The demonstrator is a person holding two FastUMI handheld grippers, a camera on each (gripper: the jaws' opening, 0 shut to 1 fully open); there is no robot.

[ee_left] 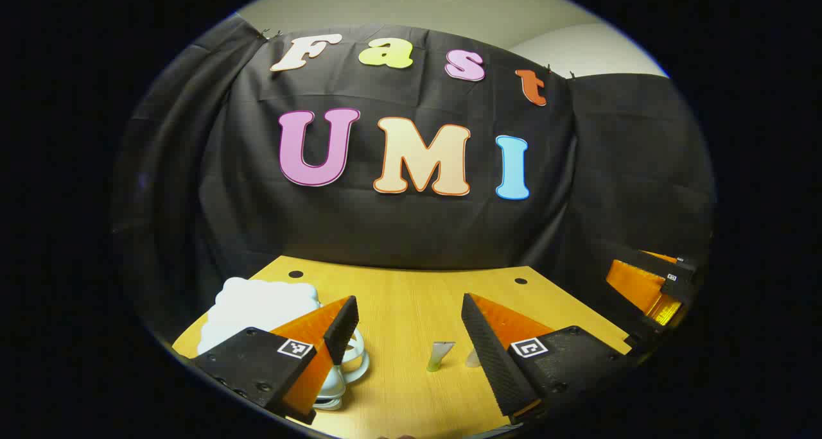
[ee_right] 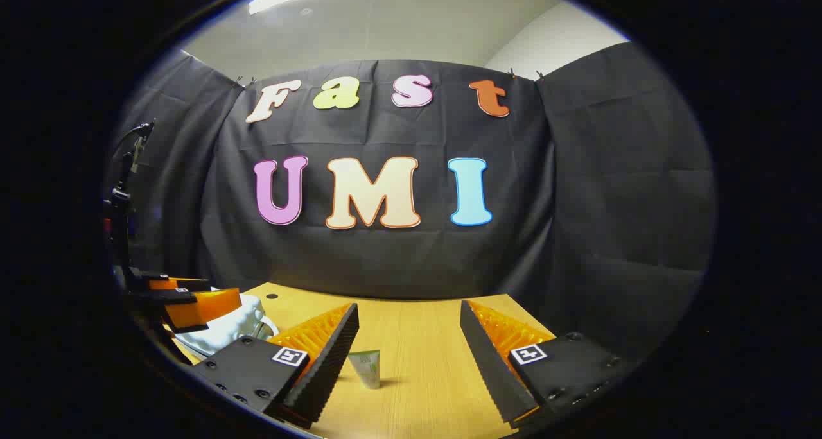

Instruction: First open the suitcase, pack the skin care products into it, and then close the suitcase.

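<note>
A small white suitcase (ee_left: 257, 307) with a looped handle lies shut at the left of the wooden table (ee_left: 411, 298); it also shows as the suitcase (ee_right: 225, 327) at the left of the right gripper view. A skin care tube (ee_left: 439, 355) with a green cap stands on the table ahead, between my left gripper's fingers. My left gripper (ee_left: 408, 320) is open above the table. The tube (ee_right: 367, 368) stands just right of the left finger of my right gripper (ee_right: 408, 327), which is open too. The other gripper (ee_left: 648, 288) appears at the far right, and the left one (ee_right: 183, 301) above the suitcase.
Black cloth walls close off the table's back and sides. Two dark holes (ee_left: 295, 274) mark the far corners of the table. A stand with a cable (ee_right: 125, 189) rises at the left edge of the right gripper view.
</note>
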